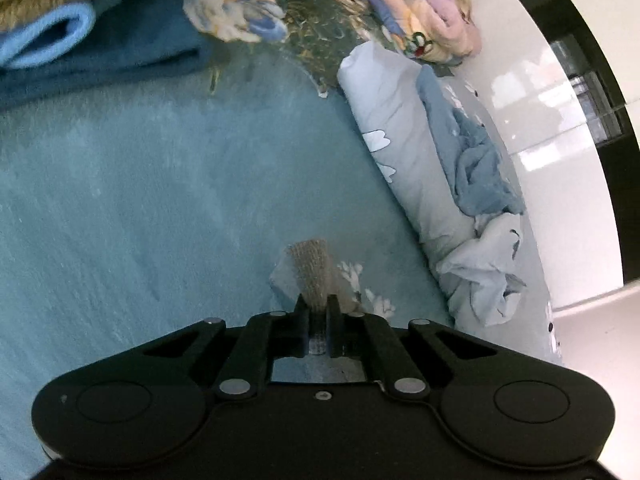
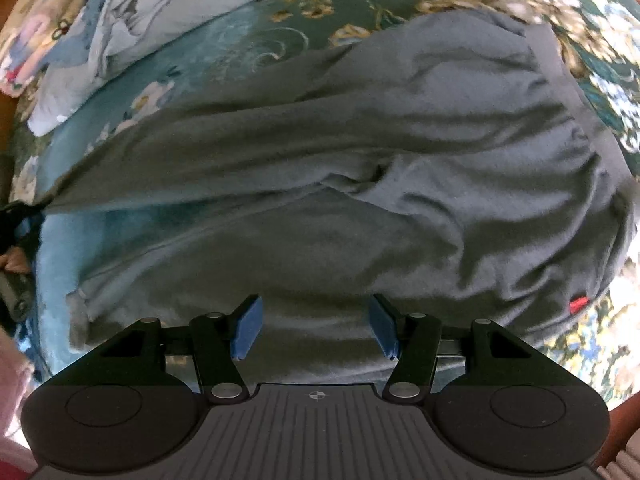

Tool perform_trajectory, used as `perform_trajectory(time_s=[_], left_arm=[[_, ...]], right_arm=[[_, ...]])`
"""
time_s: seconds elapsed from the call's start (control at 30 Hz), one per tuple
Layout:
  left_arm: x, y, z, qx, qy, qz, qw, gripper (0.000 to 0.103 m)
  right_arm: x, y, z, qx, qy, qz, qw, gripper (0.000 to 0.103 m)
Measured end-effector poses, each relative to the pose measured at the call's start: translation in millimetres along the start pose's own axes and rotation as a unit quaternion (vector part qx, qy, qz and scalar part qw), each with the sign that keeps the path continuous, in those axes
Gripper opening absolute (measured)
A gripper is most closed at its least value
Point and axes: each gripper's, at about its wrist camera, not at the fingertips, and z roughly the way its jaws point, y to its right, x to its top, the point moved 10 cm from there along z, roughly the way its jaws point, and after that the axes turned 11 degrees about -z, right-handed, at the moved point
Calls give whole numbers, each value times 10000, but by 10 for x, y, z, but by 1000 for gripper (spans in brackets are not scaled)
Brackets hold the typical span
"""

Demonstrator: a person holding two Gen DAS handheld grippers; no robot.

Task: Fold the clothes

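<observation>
Pinched in the left gripper [image 1: 318,304] is what looks like a ribbed cuff [image 1: 312,268], anchoring the grey garment [image 2: 360,168] on the bedspread [image 2: 240,40]. Over that garment's middle, the right gripper [image 2: 316,328] hangs spread, empty, ready to grasp.

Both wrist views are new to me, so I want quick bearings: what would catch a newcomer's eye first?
In the right wrist view, a big grey garment sprawls across the floral bedspread, filling the frame, with the right gripper open just above it. In the left wrist view, the left gripper is shut on a ribbed cuff over a teal blanket, with a rumpled pale quilt to the right.
</observation>
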Motion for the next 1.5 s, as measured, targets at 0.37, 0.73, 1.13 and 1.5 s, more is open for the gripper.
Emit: perform_trajectory(time_s=[0.37,0.73,1.13,1.5], left_arm=[[-161,-344,130,887,-216,313,9953,8],[-612,-504,-837,1122,-372,500,9917,47],[-1151,-1384,-1465,1793,-260,-1258,9754,56],[-1427,-1268,-1225,1990,-176,-570,9782,46]], right_arm=[[-4,271,27,-126,126,318,9993,56],[-418,1453,-104,-587,588,2289,9699,56],[-658,2542,-9,-354,910,3963,9129,64],[-557,2811,224,193,1141,4568,8820,63]])
